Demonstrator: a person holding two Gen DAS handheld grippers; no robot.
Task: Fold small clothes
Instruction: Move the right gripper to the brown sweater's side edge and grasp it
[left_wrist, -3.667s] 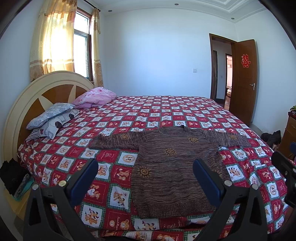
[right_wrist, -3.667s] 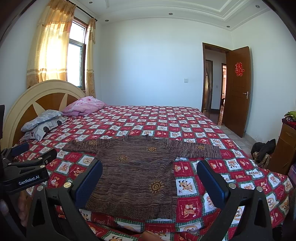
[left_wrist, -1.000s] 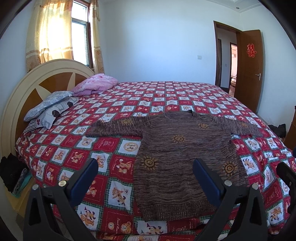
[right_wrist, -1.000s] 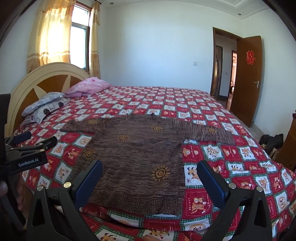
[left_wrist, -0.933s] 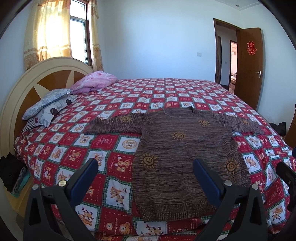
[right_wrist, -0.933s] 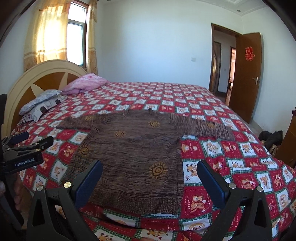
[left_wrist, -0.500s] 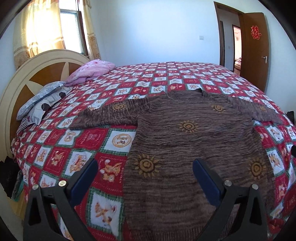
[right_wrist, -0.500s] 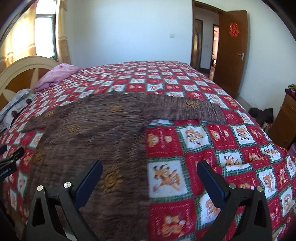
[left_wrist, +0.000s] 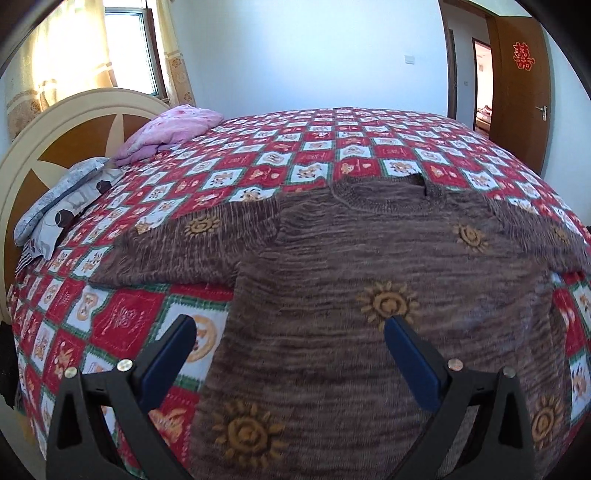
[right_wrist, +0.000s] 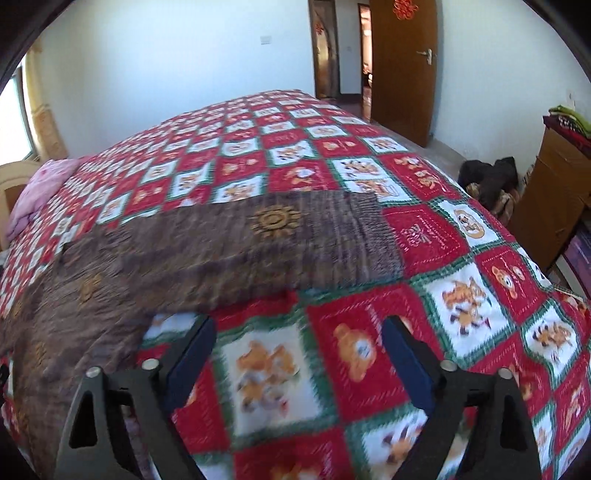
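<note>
A small brown knit sweater (left_wrist: 369, 266) with orange sun motifs lies flat, front up, on the red checked bedspread (left_wrist: 280, 158), sleeves spread to both sides. My left gripper (left_wrist: 288, 332) is open and empty, hovering low over the sweater's body near its left side seam. My right gripper (right_wrist: 297, 334) is open and empty, low over the bedspread just below the sweater's right sleeve (right_wrist: 280, 236), whose cuff ends to the right of the sun motif. The view there is motion-blurred.
Pillows (left_wrist: 62, 206) and a pink quilt (left_wrist: 173, 125) lie by the round headboard (left_wrist: 74, 125) at left. A wooden cabinet (right_wrist: 554, 192) and dark bags (right_wrist: 487, 177) stand off the bed's right side. The open door (right_wrist: 402, 66) is at the back.
Both grippers have moved forward and down, close to the bed. The left came in over the sweater's body; the right swung right toward the right sleeve. Both stay open.
</note>
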